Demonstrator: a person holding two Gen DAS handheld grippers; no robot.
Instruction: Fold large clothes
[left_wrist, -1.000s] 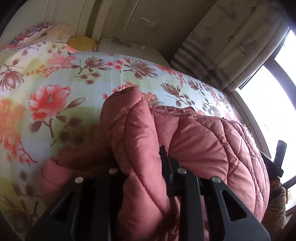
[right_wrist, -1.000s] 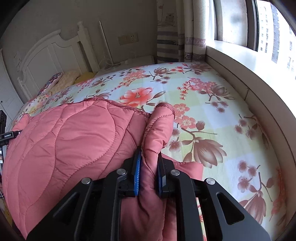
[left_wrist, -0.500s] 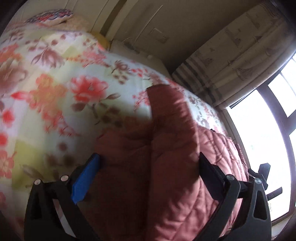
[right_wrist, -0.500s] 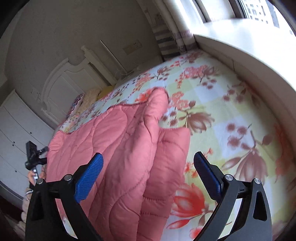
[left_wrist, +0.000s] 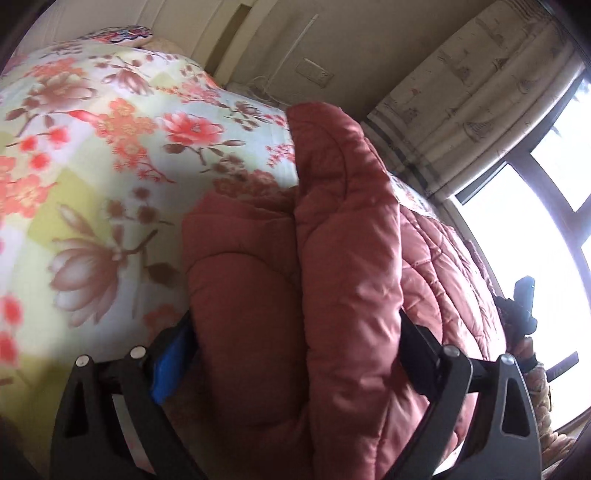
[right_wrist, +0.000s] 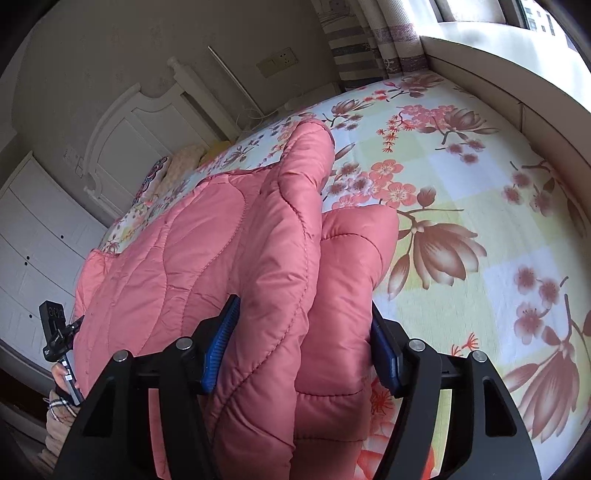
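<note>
So there's a big pink quilted jacket (right_wrist: 229, 266) spread on a bed (right_wrist: 480, 192) with a floral sheet, and both views look straight down a raised fold of it. In the right wrist view the right hand-held gripper (right_wrist: 304, 343) has 2 blue-padded fingers (right_wrist: 219, 343) either side of a puffy ridge of the jacket, which looks like a sleeve doubled over the body. Its jaws are closing right now with the fabric between them; the left pad sits against the padding and the right one is at the edge of the fold, but I can't really tell if they're squeezing it. The rest of the jacket lies flat, running off to the left toward the bed's near edge, and the ridge points up toward the white headboard (right_wrist: 136, 147). In the left wrist view the left hand-held gripper (left_wrist: 295, 354) is spread wide, jaws closing a little, with another thick fold of the jacket (left_wrist: 343, 258) standing up between them. The blue pad (left_wrist: 171, 363) on the left is just beside the fabric, and the right finger is half buried behind the fold, so contact is hard to call there too. That view is a bit blurry. A curtain (left_wrist: 480, 92) and bright window (left_wrist: 535, 240) are at the right, and a pillow (left_wrist: 122, 33) lies at the far end of the bed. Each view catches the other gripper's handle at the edge of the jacket.
</note>
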